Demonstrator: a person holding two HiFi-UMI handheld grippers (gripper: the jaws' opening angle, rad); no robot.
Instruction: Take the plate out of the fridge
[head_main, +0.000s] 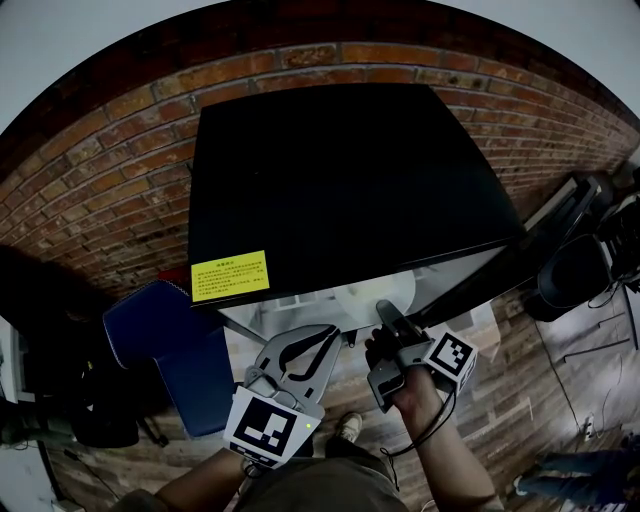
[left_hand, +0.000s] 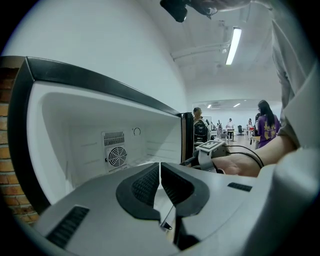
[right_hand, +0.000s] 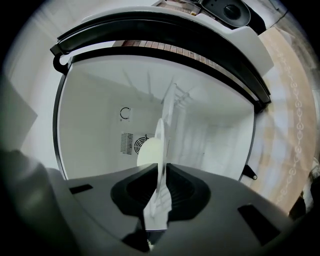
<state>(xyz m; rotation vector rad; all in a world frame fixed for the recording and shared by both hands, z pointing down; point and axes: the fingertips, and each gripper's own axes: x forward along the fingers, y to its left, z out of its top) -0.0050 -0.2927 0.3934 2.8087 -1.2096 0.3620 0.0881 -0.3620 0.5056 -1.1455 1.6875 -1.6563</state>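
A white plate (head_main: 362, 300) sits at the mouth of the open black fridge (head_main: 340, 180). My right gripper (head_main: 386, 312) is shut on the plate's near rim. In the right gripper view the plate (right_hand: 159, 142) stands edge-on between the pads of the right gripper (right_hand: 161, 176), which press on both its faces, with the white fridge interior (right_hand: 100, 110) behind it. My left gripper (head_main: 333, 337) hovers just left of the plate, before the fridge opening, shut on nothing. In the left gripper view the left gripper (left_hand: 160, 172) has its pads together, and the right hand (left_hand: 240, 166) shows at the right.
The fridge door (head_main: 530, 245) stands swung open to the right. A blue chair-like object (head_main: 165, 345) stands at the fridge's left against the brick wall (head_main: 100, 200). A fan grille (left_hand: 116, 156) is on the fridge's back wall. Several people (left_hand: 267, 122) are far off in the room.
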